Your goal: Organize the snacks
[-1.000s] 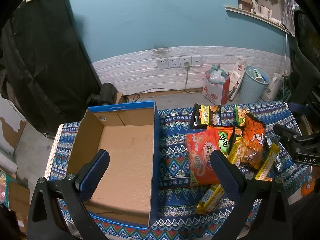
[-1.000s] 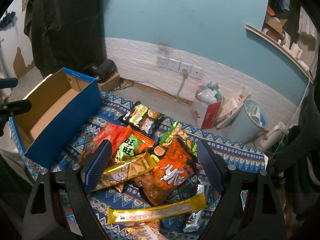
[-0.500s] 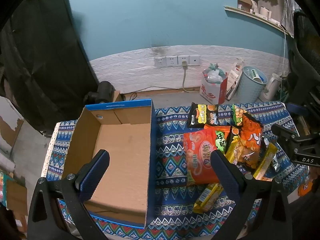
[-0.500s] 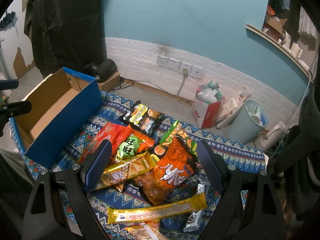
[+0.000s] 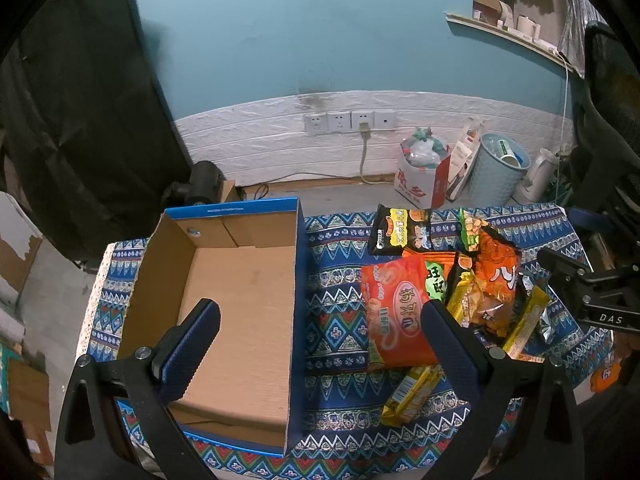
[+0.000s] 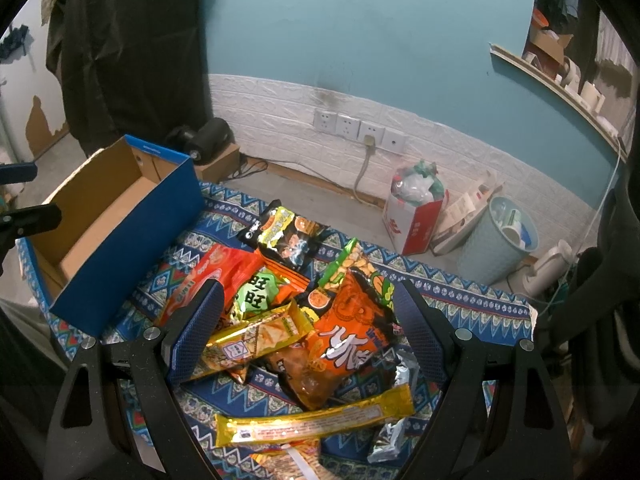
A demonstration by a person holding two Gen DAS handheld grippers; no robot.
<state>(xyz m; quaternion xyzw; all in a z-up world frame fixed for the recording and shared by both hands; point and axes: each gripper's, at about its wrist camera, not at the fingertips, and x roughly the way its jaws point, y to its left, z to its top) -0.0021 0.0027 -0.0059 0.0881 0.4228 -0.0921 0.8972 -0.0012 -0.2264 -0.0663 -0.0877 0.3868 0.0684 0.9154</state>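
Cardboard box (image 5: 236, 312): on patterned worktop (image 5: 336, 320), open-topped, nothing inside.

Snack pile (image 6: 304, 320): heaped on worktop just beside box, on its blue-walled side; none yet moved. Includes red packet (image 5: 396, 312) nearest box, black packet (image 6: 284, 236) at far end, orange bag (image 6: 352, 344), long gold bar (image 6: 316, 420) at near edge.

Left gripper (image 5: 320, 344): fingers spread wide, empty, above box's near corner.

Right gripper (image 6: 308, 328): fingers spread wide, empty, over pile.

Progress, judged: not started; every packet left to box.
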